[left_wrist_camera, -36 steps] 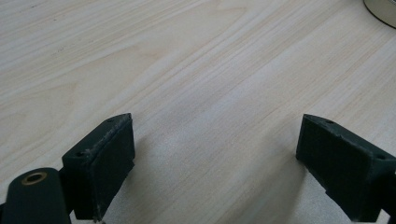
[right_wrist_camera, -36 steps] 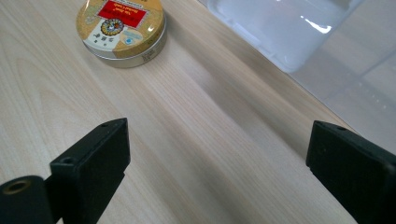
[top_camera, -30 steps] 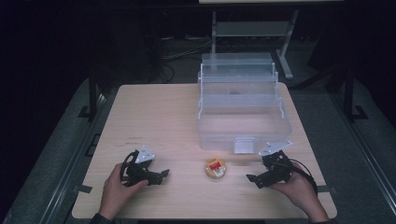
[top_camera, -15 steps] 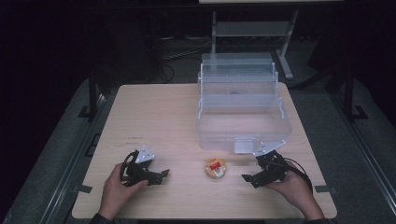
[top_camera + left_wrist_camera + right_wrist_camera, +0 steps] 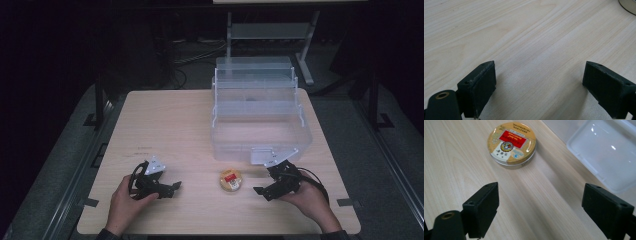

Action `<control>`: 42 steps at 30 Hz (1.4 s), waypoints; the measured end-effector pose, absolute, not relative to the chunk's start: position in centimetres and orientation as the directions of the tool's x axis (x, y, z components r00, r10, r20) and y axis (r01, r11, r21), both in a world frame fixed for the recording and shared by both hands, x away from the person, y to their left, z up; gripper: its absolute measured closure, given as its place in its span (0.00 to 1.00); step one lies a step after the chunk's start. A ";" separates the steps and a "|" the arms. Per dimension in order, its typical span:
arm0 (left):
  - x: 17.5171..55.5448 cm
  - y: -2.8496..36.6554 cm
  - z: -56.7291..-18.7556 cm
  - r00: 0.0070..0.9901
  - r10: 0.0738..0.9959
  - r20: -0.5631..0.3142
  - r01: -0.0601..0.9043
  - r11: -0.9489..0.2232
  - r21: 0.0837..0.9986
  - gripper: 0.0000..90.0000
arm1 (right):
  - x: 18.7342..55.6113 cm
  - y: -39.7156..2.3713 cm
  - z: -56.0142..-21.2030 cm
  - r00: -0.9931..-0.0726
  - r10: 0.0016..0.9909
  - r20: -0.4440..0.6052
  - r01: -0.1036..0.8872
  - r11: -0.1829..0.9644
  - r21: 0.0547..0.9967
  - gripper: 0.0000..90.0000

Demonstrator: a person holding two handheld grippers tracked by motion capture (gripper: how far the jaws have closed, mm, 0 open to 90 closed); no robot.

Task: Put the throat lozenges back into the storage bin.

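Left gripper (image 5: 170, 188) in left hand (image 5: 125, 202), low over table (image 5: 165, 125), jaws wide apart, only bare wood between them. Round tin (image 5: 231, 180) with gold and red lid lies flat on table between both grippers, touching neither, just in front of clear plastic box (image 5: 260, 115). Right gripper (image 5: 262, 191) in right hand (image 5: 307, 200) points toward tin; jaws apart with nothing between, have just been closing. Tin lies ahead of jaws in right gripper view.
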State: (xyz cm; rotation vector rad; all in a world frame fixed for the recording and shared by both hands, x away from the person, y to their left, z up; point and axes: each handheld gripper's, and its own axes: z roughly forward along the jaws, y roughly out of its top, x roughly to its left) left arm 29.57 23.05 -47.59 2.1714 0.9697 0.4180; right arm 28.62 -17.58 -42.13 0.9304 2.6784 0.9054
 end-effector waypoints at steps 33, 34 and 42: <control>29.6 23.1 -47.6 0.665 0.747 0.005 0.517 -0.465 0.719 0.12 | 29.5 -14.1 -42.0 -0.838 0.544 0.039 0.464 0.674 0.574 0.16; 29.5 23.1 -47.6 0.665 0.747 0.005 0.517 -0.465 0.719 0.12 | 29.5 -14.0 -42.0 -0.840 0.541 0.037 0.461 0.676 0.575 0.16; 29.5 23.0 -47.6 0.665 0.747 0.004 0.517 -0.464 0.719 0.12 | 29.8 -13.0 -42.0 -0.852 0.523 0.034 0.445 0.689 0.572 0.16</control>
